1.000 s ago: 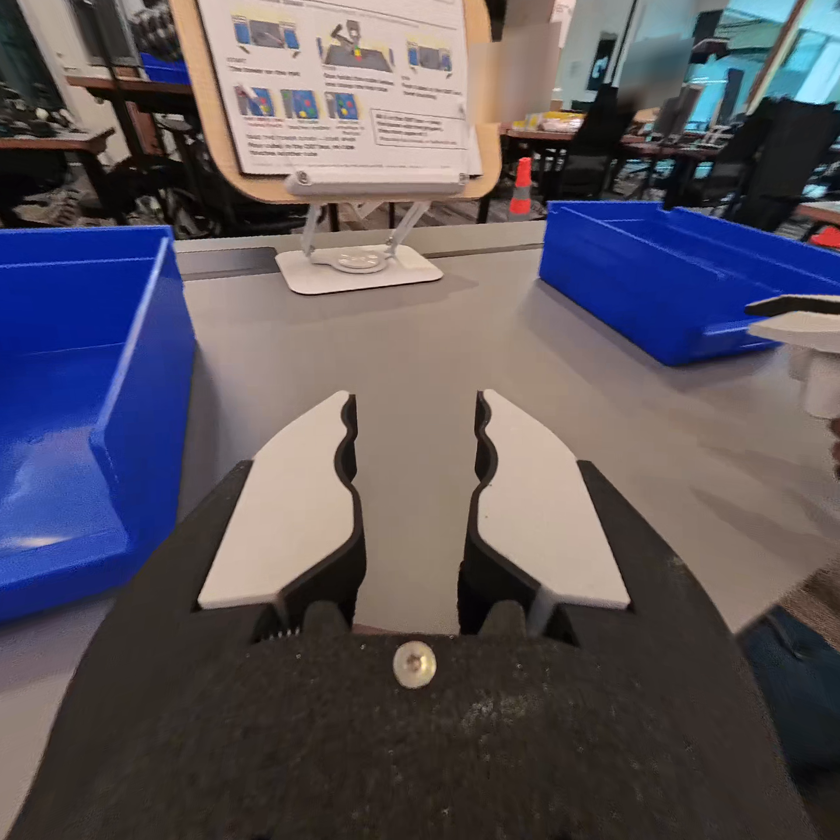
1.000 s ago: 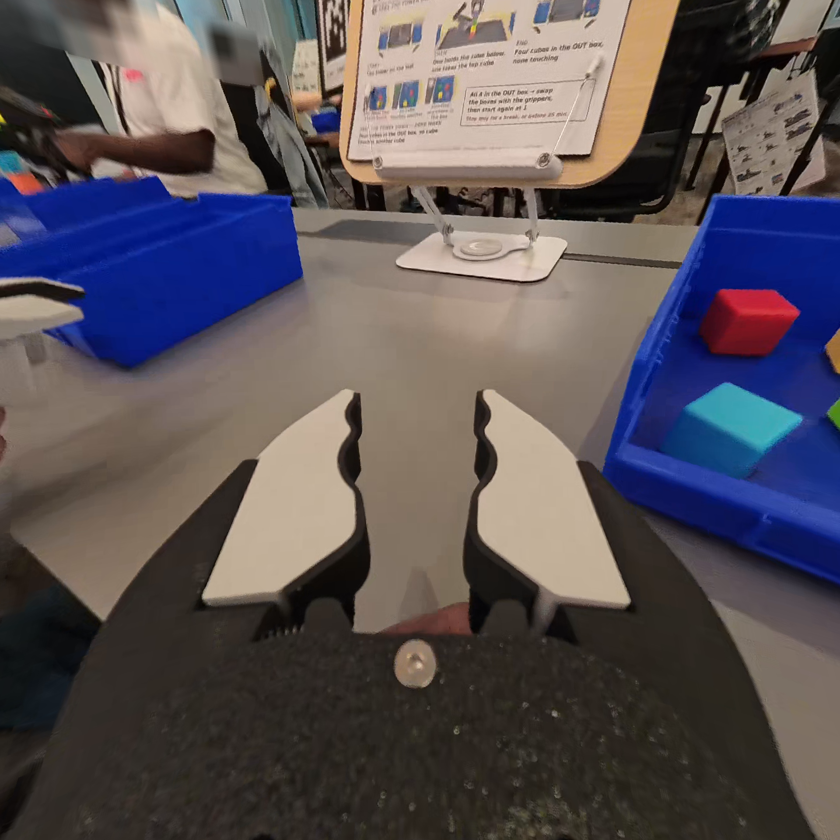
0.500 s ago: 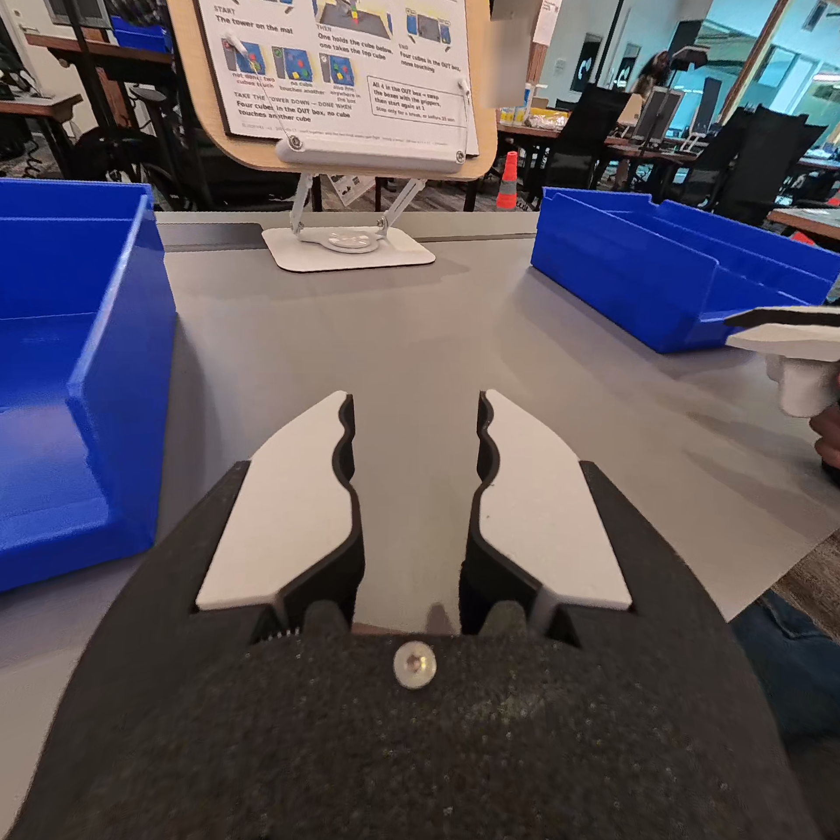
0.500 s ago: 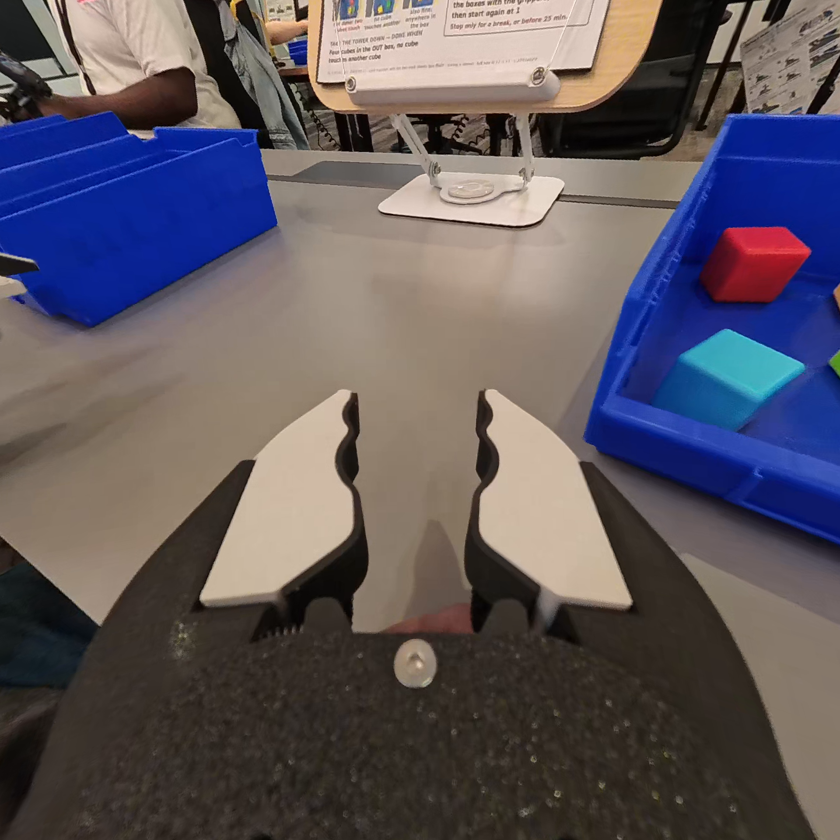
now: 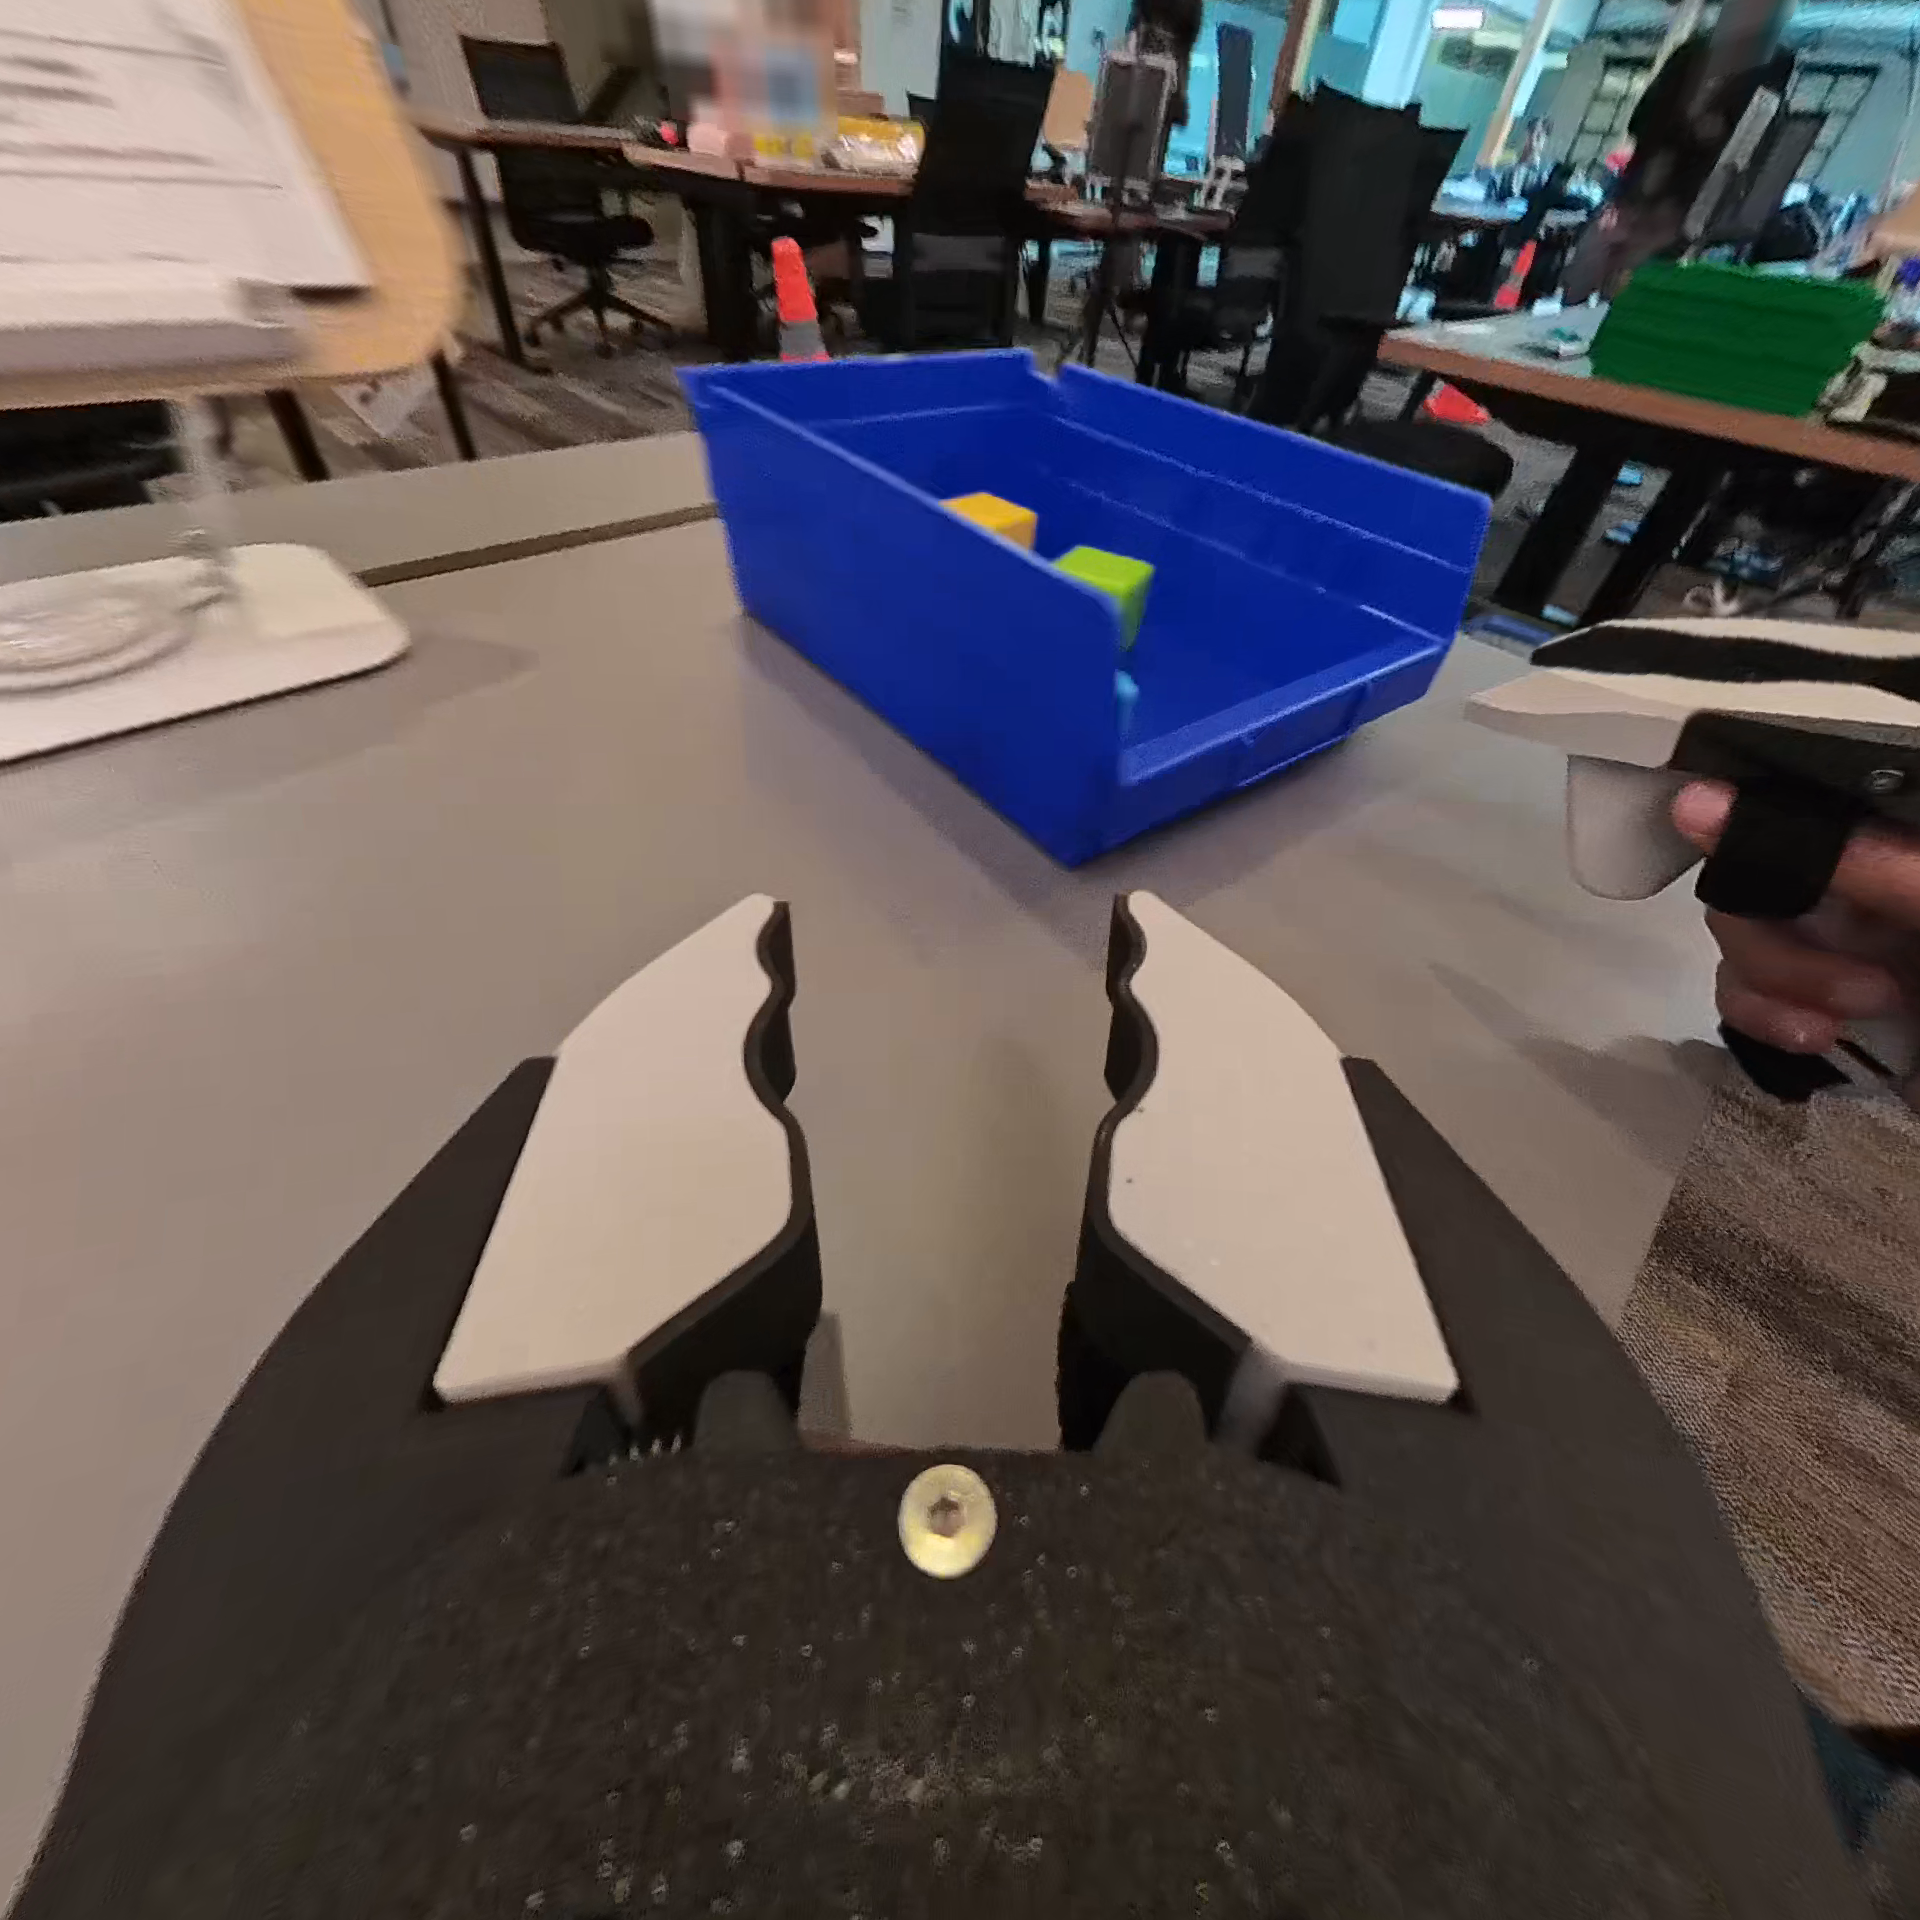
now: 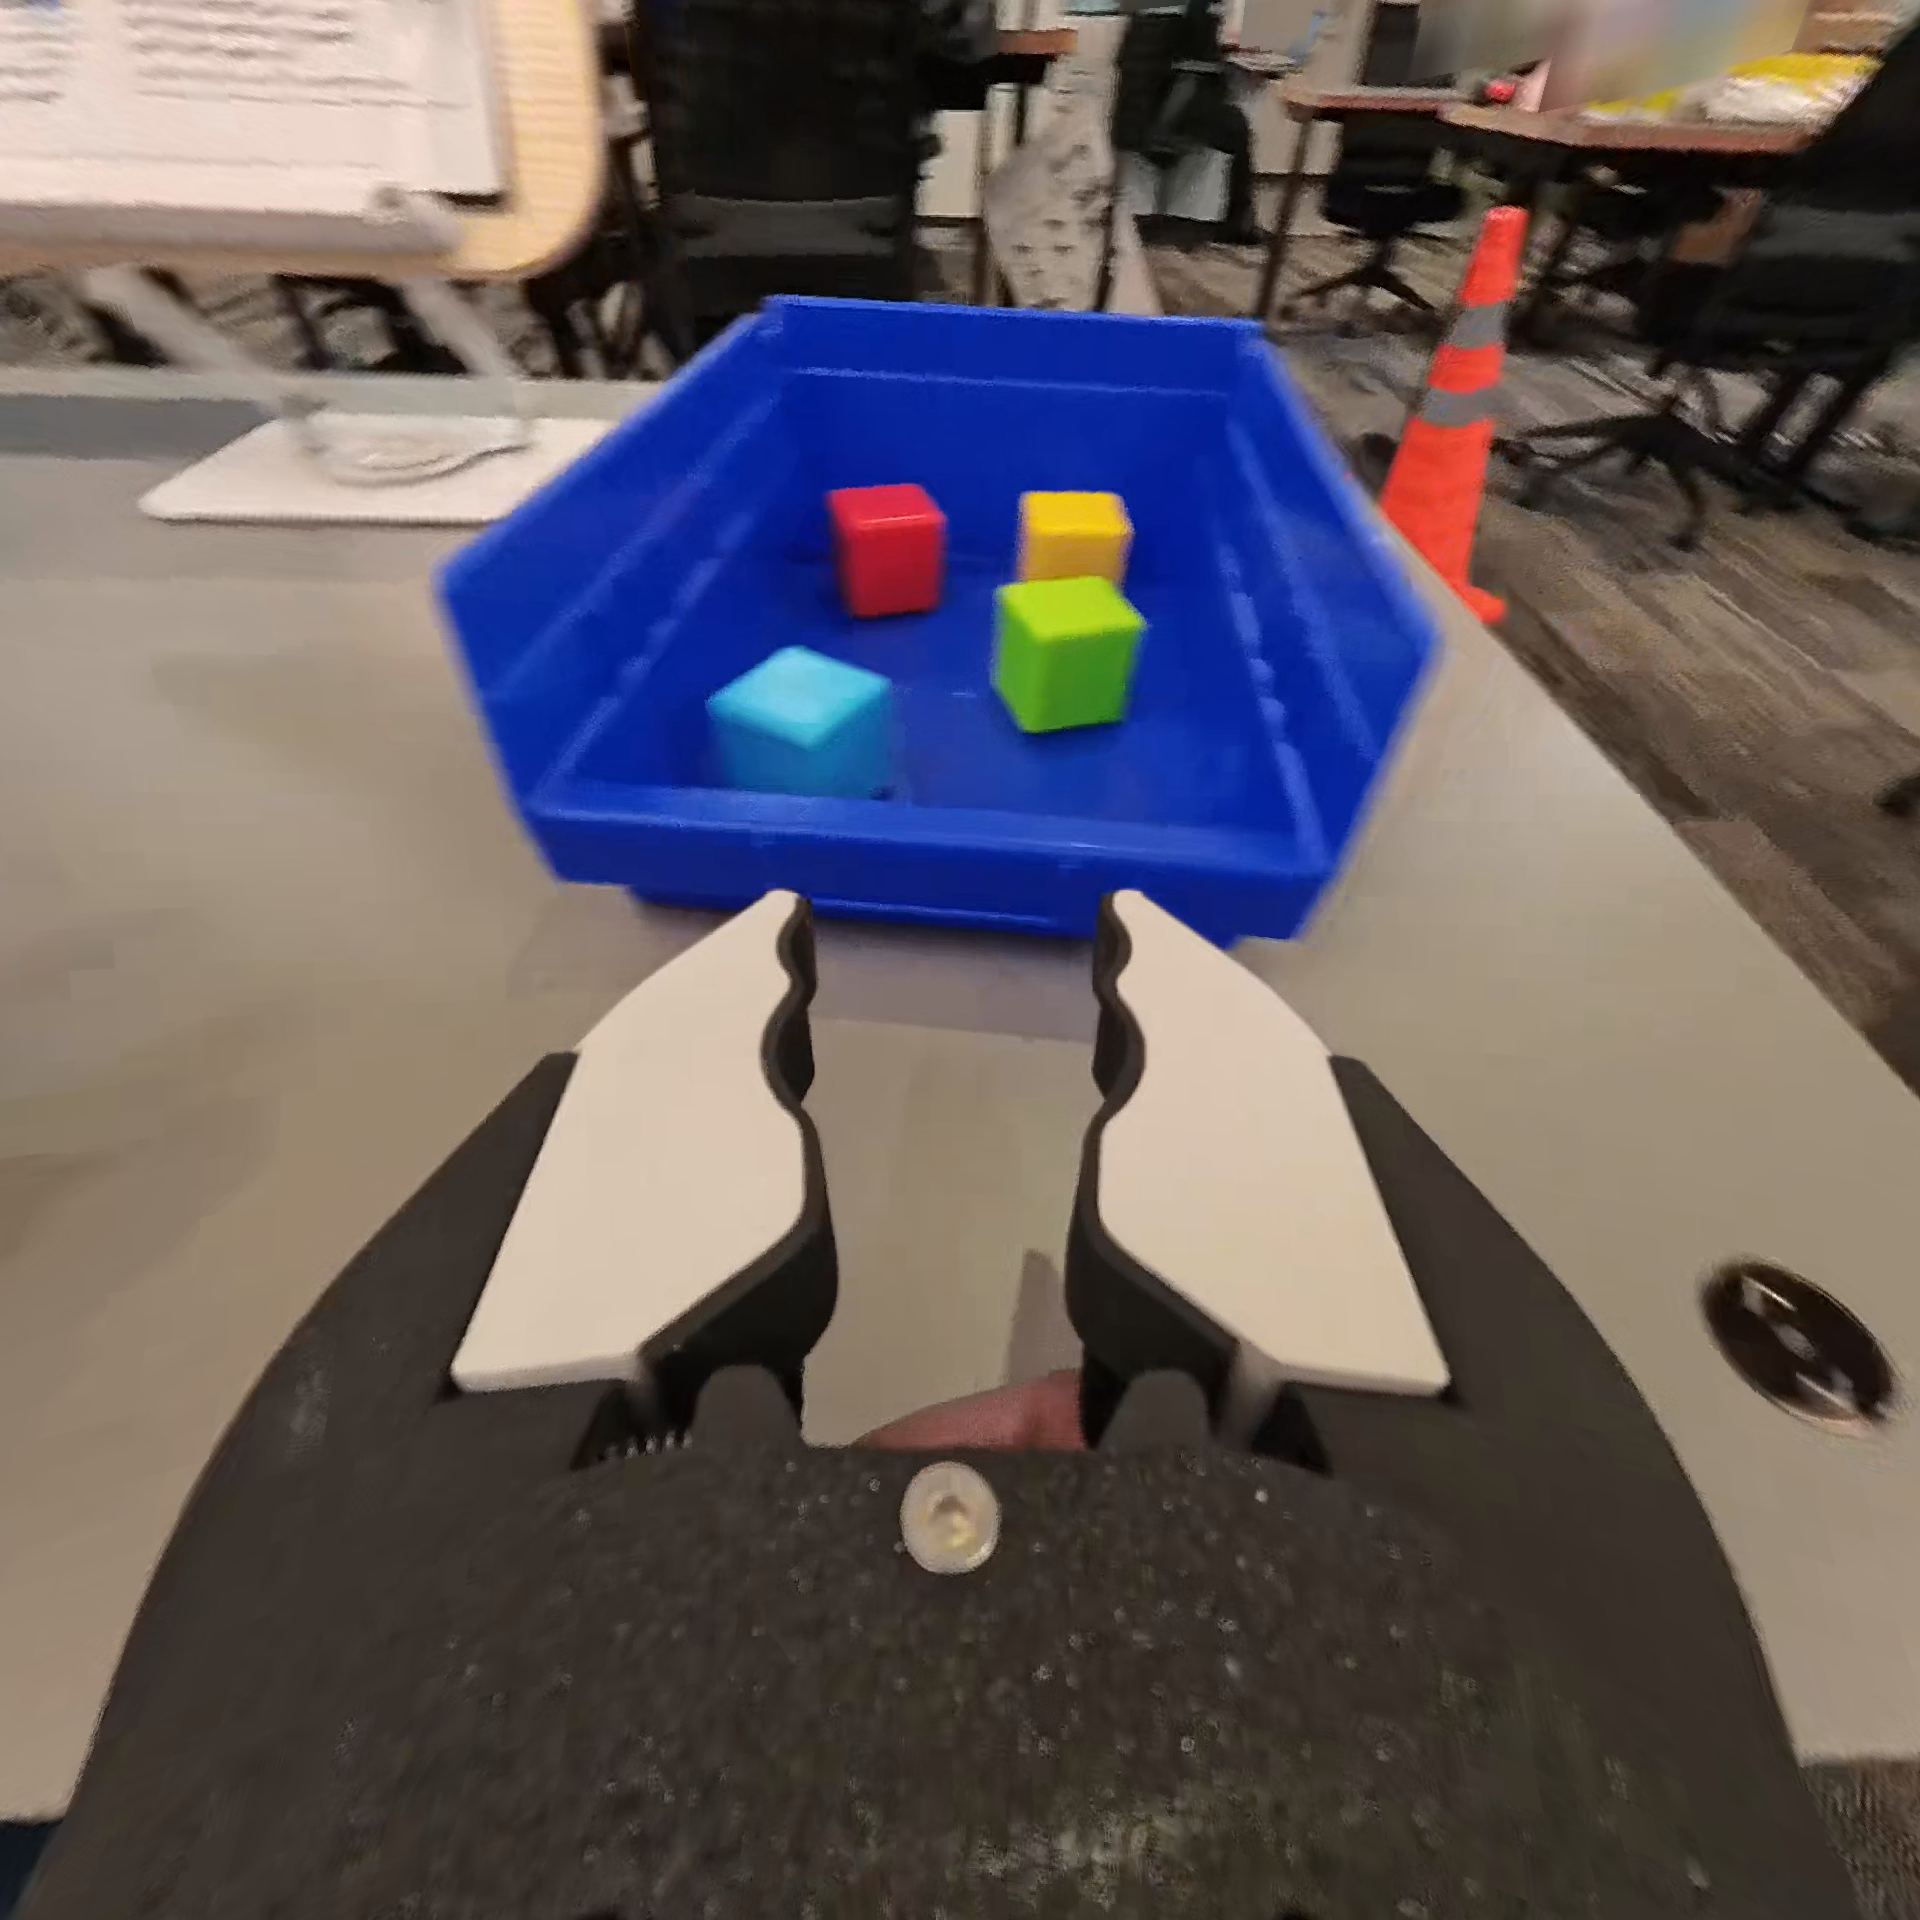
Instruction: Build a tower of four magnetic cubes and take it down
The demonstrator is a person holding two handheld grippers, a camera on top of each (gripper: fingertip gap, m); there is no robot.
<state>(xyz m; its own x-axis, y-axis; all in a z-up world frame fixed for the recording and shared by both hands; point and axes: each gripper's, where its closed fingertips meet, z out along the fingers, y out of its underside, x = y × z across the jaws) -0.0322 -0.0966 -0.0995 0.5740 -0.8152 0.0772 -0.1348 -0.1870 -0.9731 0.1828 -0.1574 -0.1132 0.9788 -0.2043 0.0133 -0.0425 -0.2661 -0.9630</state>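
Observation:
A blue bin stands on the grey table straight ahead of my right gripper. In it lie a red cube, a yellow cube, a green cube and a light blue cube, all apart from each other. My right gripper is open and empty, just short of the bin's front wall. My left gripper is open and empty over the bare table. In the left wrist view the same bin is ahead and to the right, with the yellow cube and green cube showing over its wall.
A paper sheet on a wooden stand sits at the back left of the table. The right gripper, held in a hand, shows at the right of the left wrist view. An orange cone stands on the floor beyond the table's right edge. A round grommet is set in the table.
Both views have swung right. The bin with the cubes now sits straight ahead of my right gripper and has come into the left wrist view. Both grippers stay open.

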